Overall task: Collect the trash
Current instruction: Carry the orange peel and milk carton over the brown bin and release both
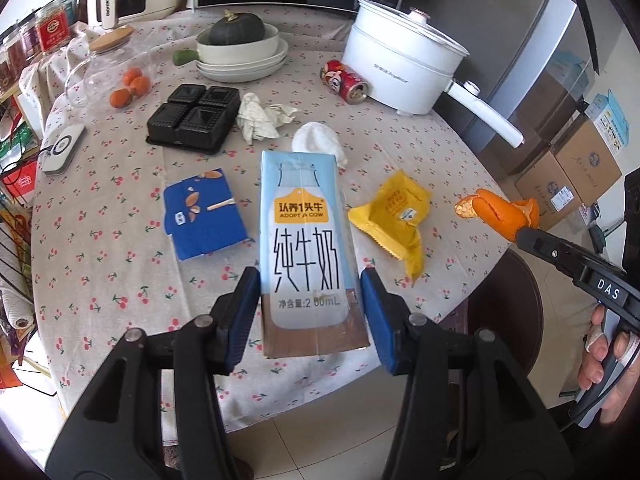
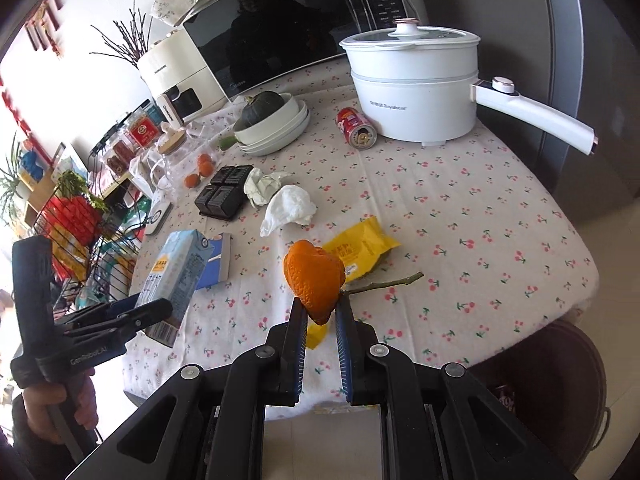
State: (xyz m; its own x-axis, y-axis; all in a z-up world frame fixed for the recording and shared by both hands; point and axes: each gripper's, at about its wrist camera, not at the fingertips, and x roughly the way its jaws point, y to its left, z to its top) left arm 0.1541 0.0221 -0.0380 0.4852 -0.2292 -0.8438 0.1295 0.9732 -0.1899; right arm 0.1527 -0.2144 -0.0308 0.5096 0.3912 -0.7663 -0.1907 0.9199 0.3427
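Held over the bench (image 1: 120, 264): milk carton (image 1: 306, 240) in the left tool (image 1: 310, 300), flattened box (image 1: 204, 216) left of it, wrapper (image 1: 394, 216) right, tissue (image 1: 320, 140) behind, peel (image 2: 314, 280) in the right tool (image 2: 322, 312) before the pot (image 2: 416, 92).

milk carton (image 1: 306, 240): glossy paperboard | tablecloth (image 1: 120, 240): matt cloth | pot (image 1: 400, 60): smooth

From each wrist we look steeply down along the fingers, close over the near edge of the table (image 1: 120, 208); both views share its cluttered top and the white pot (image 2: 412, 92) at the upper right.
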